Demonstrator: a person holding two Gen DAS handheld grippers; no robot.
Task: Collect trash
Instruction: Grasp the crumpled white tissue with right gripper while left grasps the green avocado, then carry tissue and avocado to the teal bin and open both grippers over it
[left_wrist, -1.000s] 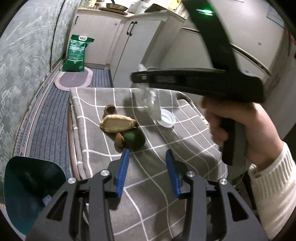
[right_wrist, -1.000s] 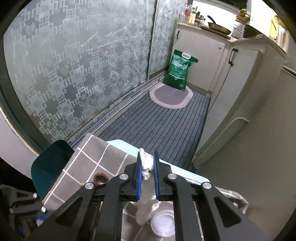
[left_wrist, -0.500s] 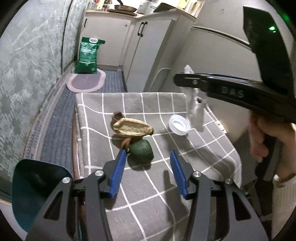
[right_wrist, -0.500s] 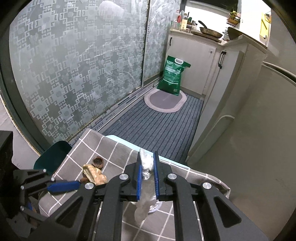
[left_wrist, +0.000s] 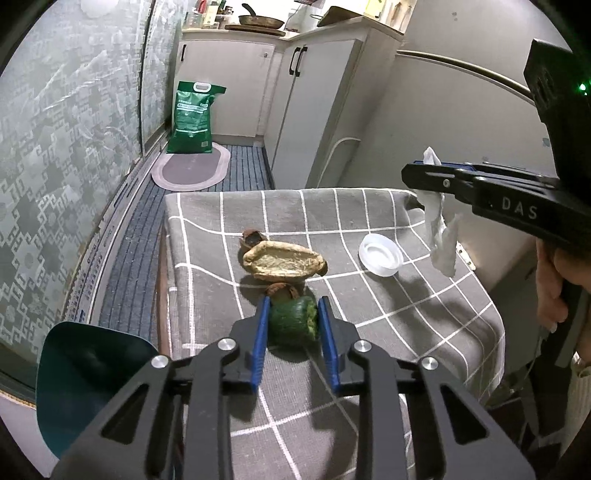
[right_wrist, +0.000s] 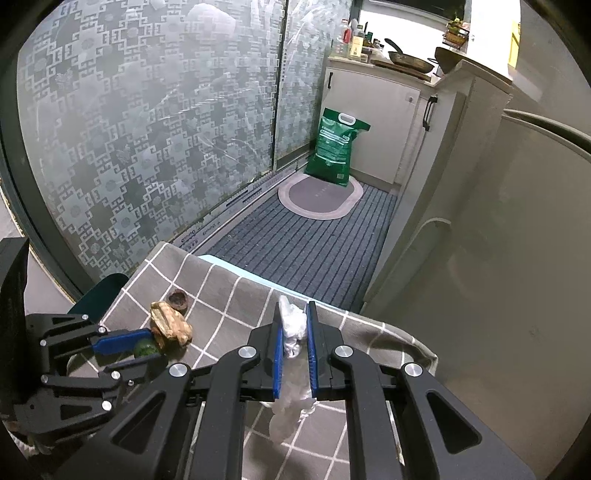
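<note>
Green, dented rind piece (left_wrist: 291, 320) | white crumpled tissue (right_wrist: 292, 325), hanging limp

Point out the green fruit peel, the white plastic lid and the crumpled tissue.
green fruit peel (left_wrist: 290, 320), left wrist view, its top surface.
white plastic lid (left_wrist: 380, 254), left wrist view, its centre.
crumpled tissue (right_wrist: 293, 326), right wrist view, the wad between the jaws.

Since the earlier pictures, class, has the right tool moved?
Yes. In the left wrist view the right tool, holding the tissue, has shifted right, from over the white lid to past the table edge.
</note>
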